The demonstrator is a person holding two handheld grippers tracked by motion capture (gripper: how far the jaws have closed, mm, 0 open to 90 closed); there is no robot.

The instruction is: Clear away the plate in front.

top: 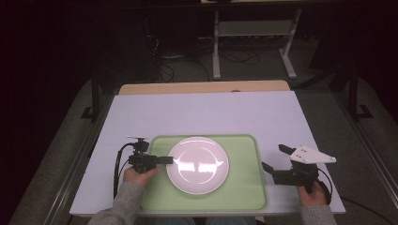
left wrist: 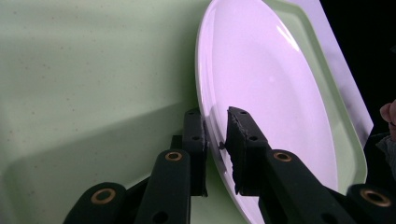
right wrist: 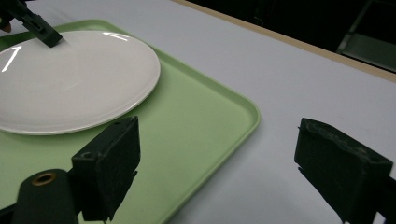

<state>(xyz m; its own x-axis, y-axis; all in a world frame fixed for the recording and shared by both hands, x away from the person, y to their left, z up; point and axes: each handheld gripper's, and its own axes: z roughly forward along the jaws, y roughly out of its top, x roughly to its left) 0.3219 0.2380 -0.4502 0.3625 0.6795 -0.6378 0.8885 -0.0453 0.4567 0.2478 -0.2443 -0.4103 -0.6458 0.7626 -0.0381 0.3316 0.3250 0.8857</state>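
We see the white surface (top: 202,112) carrying a green tray (top: 244,187) at its near edge; on the tray lies a white plate (top: 199,166), centred and flat; our left tool (top: 170,160) reaches in from the tray's left side, its jaws narrow and straddling the plate's rim (left wrist: 215,140), one pad under, one over, with a slight gap showing beside the rim; our right tool (top: 273,158) rests on the surface just right of the tray, jaws wide, holding nothing.
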